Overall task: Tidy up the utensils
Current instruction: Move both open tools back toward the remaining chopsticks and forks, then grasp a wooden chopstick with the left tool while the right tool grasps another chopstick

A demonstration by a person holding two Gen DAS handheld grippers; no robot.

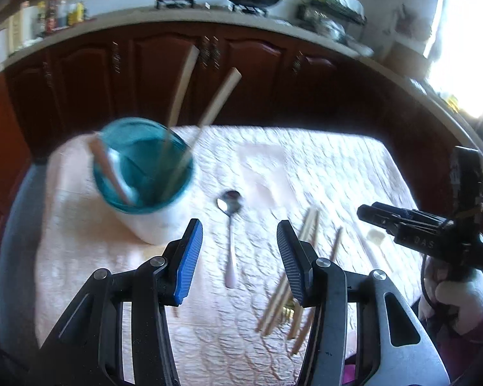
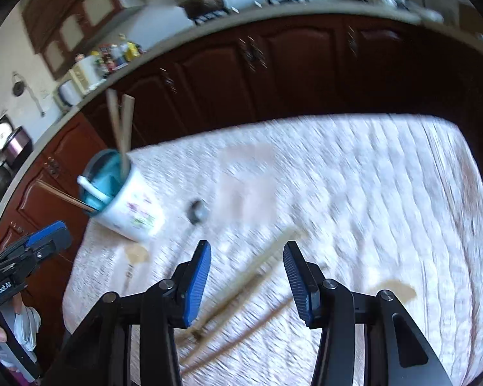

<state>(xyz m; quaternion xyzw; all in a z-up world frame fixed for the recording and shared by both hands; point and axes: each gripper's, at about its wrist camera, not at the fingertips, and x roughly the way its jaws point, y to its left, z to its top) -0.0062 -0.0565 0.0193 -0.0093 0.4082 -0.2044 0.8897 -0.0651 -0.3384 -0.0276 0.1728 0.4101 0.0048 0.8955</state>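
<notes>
spoon (image 1: 230, 225): shiny metal, flat on cloth | left fingers (image 1: 190, 251): wide, empty | right fingers (image 2: 198, 283): wide, empty

Cup (image 2: 130, 207): I see a white outside with a small purple and green print, and a teal inside.
Cloth (image 1: 306, 167): pale pink-white, quilted in a wavy scale pattern, with tan stains.
Spoon (image 1: 230, 225): shiny silver.
Loose chopsticks (image 1: 289, 283): light wood, one darker brown.
Chopsticks in cup (image 1: 206, 96): pale beige.
Left gripper (image 1: 240, 257): black frame, with blue ribbed pads that I read clearly.
Right gripper (image 2: 246, 280): black frame, blue ribbed pads.
Cabinets (image 2: 289, 70): dark reddish brown.
</notes>
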